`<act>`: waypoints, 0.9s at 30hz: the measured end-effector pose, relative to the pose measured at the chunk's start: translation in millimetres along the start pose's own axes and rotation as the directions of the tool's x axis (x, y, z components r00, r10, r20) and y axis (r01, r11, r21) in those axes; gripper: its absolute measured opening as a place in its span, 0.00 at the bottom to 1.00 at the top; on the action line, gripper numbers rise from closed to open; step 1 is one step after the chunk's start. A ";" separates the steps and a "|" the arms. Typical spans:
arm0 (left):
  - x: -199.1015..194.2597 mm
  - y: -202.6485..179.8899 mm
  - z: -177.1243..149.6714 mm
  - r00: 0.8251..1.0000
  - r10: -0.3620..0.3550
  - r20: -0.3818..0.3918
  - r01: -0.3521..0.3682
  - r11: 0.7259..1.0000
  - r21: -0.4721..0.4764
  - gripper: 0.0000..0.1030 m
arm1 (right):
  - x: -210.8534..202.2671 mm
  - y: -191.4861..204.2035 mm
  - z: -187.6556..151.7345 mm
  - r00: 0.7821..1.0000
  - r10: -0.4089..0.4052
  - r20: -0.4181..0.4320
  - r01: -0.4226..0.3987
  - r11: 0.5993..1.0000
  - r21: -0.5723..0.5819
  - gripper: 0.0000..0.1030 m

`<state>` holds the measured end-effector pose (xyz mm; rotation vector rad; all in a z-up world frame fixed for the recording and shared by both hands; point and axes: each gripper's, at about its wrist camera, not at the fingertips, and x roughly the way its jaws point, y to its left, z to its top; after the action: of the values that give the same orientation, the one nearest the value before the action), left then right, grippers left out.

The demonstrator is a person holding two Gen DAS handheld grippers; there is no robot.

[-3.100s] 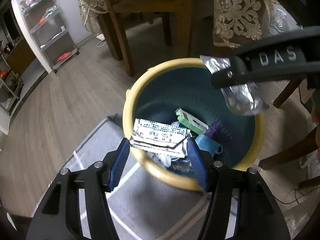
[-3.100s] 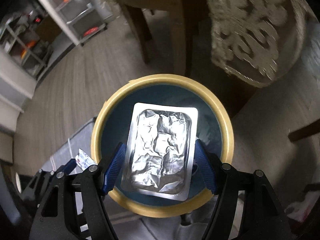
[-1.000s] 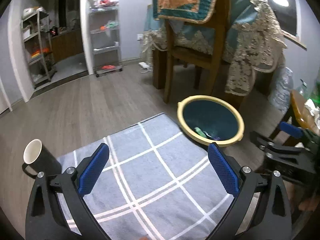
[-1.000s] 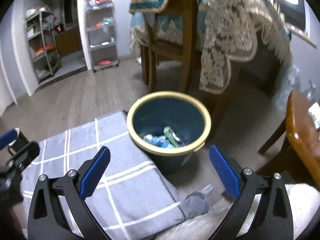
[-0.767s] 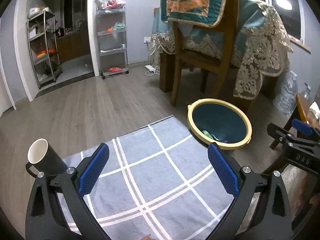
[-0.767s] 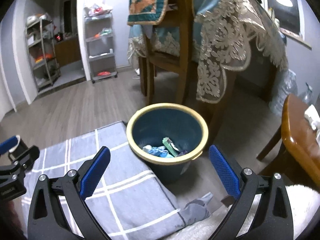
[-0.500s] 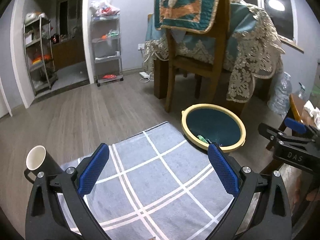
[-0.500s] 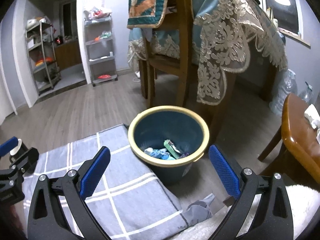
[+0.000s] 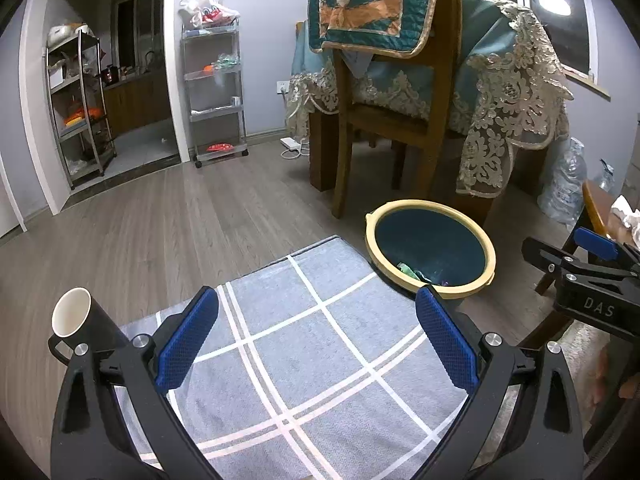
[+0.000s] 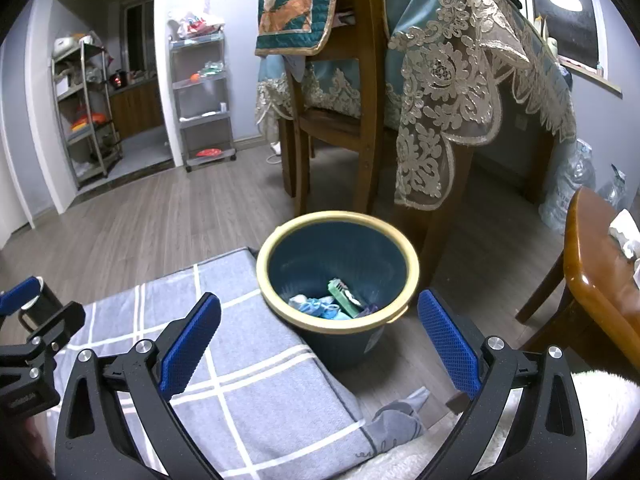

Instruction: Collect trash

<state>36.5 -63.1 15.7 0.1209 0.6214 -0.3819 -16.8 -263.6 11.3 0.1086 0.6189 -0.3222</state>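
Observation:
A dark blue trash bin with a yellow rim stands on the wood floor at the corner of a grey checked rug. Trash lies at its bottom: a green packet, blue and purple scraps. My left gripper is open and empty above the rug, left of the bin. My right gripper is open and empty, just in front of the bin. Each gripper shows at the edge of the other's view: the right one, the left one.
A black mug stands at the rug's left edge. A wooden chair and a lace-covered table stand behind the bin. A wooden table is at the right. A grey sock lies on the floor. Shelving racks line the far wall.
Both grippers were shut on trash over the bin: the left on paper packets, the right on a foil pack. Now both are open, empty, and pulled back and up from the bin.

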 end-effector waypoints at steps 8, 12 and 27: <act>0.7 -1.3 -0.5 1.000 0.001 -0.002 -0.001 1.000 0.010 0.94 | 0.7 -0.5 0.0 1.000 0.000 0.000 0.000 1.000 0.002 0.95; 1.0 -1.2 -0.6 1.000 0.001 -0.004 -0.001 1.000 0.006 0.94 | 0.6 -0.4 0.0 1.000 0.000 0.000 0.000 1.000 0.002 0.95; 2.9 -1.3 -1.8 1.000 -0.003 -0.013 0.003 1.000 0.006 0.94 | 0.7 -0.4 0.2 1.000 0.001 -0.001 -0.001 1.000 0.001 0.95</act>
<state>37.1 -64.8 12.5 0.1286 0.6333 -0.3865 -16.3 -264.2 11.0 0.1097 0.6192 -0.3215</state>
